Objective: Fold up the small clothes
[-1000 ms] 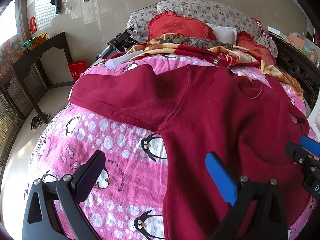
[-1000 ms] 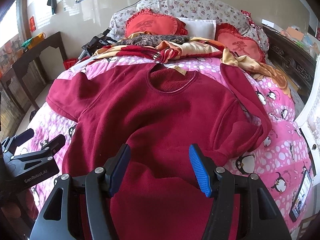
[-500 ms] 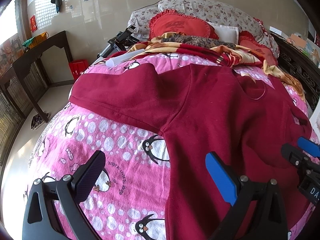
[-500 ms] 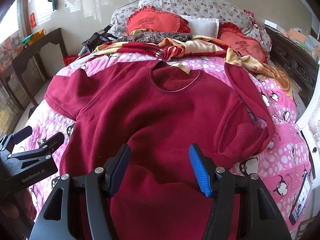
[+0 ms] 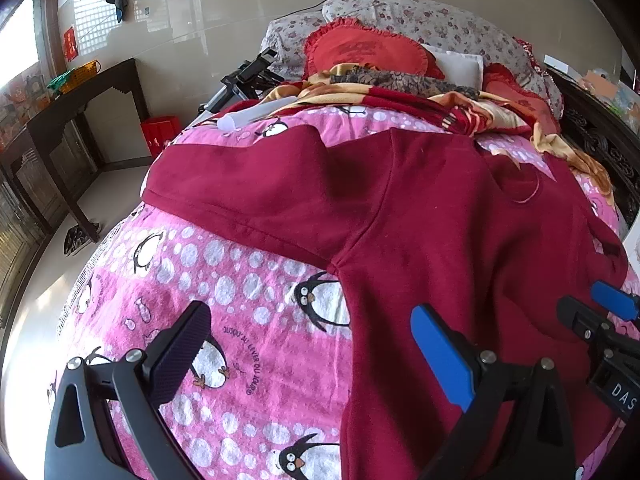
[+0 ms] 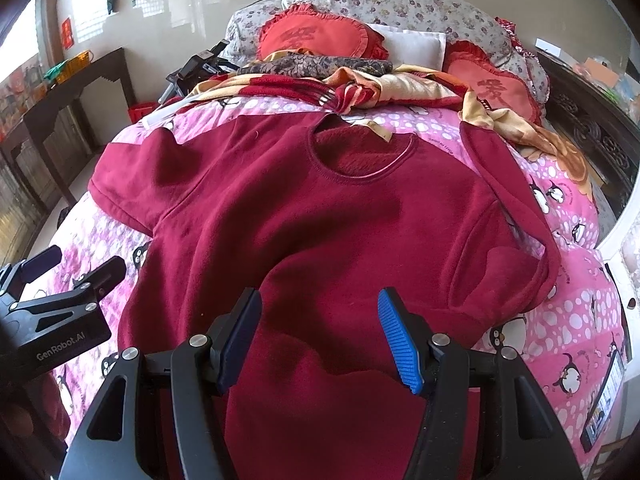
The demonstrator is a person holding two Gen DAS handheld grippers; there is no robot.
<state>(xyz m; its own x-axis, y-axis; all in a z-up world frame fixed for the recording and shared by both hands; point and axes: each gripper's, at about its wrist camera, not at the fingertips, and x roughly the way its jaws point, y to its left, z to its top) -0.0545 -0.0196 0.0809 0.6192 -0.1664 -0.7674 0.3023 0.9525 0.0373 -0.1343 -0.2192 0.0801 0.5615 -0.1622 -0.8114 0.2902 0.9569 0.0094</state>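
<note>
A dark red fleece sweater [image 6: 320, 232] lies face up on a pink penguin blanket [image 5: 224, 288], collar toward the pillows. Its left sleeve [image 5: 248, 184] stretches out flat; its right sleeve [image 6: 516, 200] bends back along the body. My left gripper [image 5: 312, 352] is open and empty, above the sweater's left side seam and the blanket. My right gripper [image 6: 320, 332] is open and empty, above the sweater's lower middle. The right gripper also shows at the edge of the left wrist view [image 5: 600, 316], and the left gripper shows in the right wrist view [image 6: 68, 276].
Red cushions [image 6: 316, 36], a floral pillow [image 6: 384, 0] and a crumpled patterned blanket [image 6: 360, 84] lie at the bed's head. A dark wooden table [image 5: 68, 120] stands left of the bed. A carved dark bed frame [image 6: 592, 136] runs along the right. A phone [image 6: 604, 400] lies at the right edge.
Both grippers have drifted slightly forward over the sweater, still open. The sweater has not moved.
</note>
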